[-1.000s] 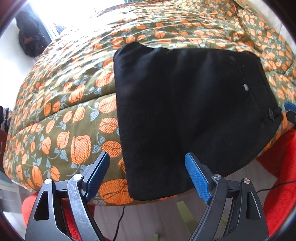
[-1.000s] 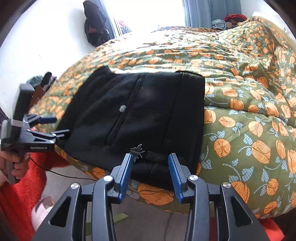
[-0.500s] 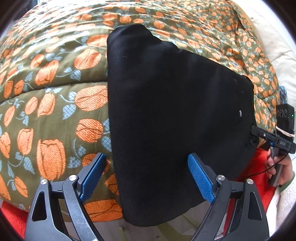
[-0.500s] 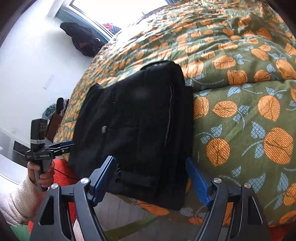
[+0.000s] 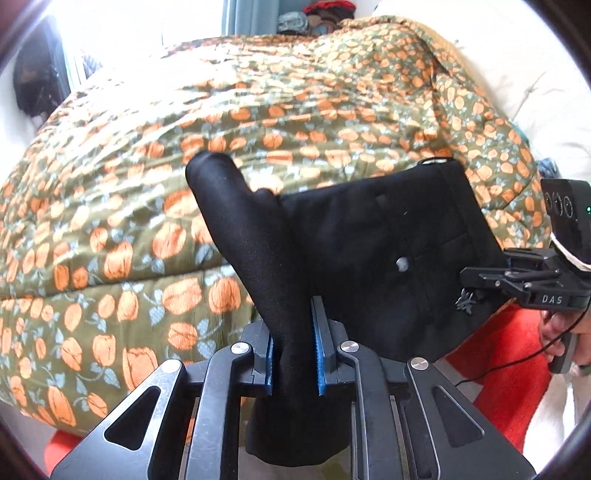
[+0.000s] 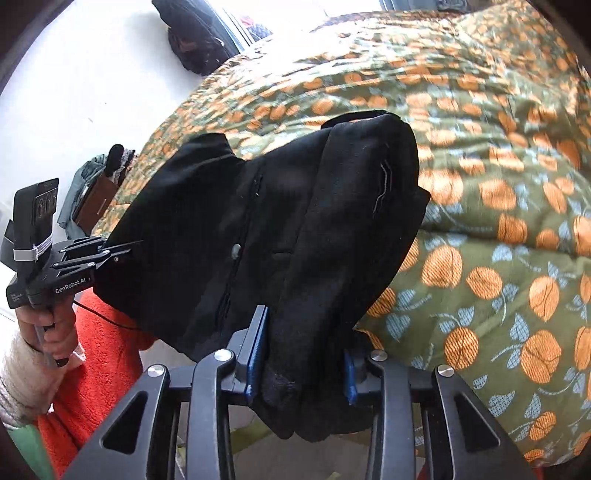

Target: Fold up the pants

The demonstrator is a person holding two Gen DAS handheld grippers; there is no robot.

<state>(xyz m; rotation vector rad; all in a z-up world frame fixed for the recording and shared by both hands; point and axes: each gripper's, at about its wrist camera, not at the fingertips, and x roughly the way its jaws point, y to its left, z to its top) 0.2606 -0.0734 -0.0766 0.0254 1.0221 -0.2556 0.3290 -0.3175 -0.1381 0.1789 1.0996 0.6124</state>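
Black folded pants [image 5: 369, 240] lie at the near edge of a bed with a green quilt printed with orange tulips [image 5: 147, 184]. My left gripper [image 5: 294, 343] is shut on the left near edge of the pants, and the cloth rises bunched between its blue pads. My right gripper [image 6: 301, 354] is shut on the right near edge of the pants [image 6: 258, 221], lifting it into a hump. Each gripper shows in the other's view: the right gripper [image 5: 480, 275] at far right, the left gripper [image 6: 122, 247] at far left.
An orange-red rug [image 5: 509, 369] lies on the floor below the bed edge. A white pillow [image 5: 535, 74] lies at the far right of the bed. A dark bag [image 6: 192, 33] hangs by the window, and a cable [image 5: 517, 365] trails from the right gripper.
Both grippers were open astride the near edge of the flat pants. Both have closed on the cloth and lifted it, so the near edge now bunches upward.
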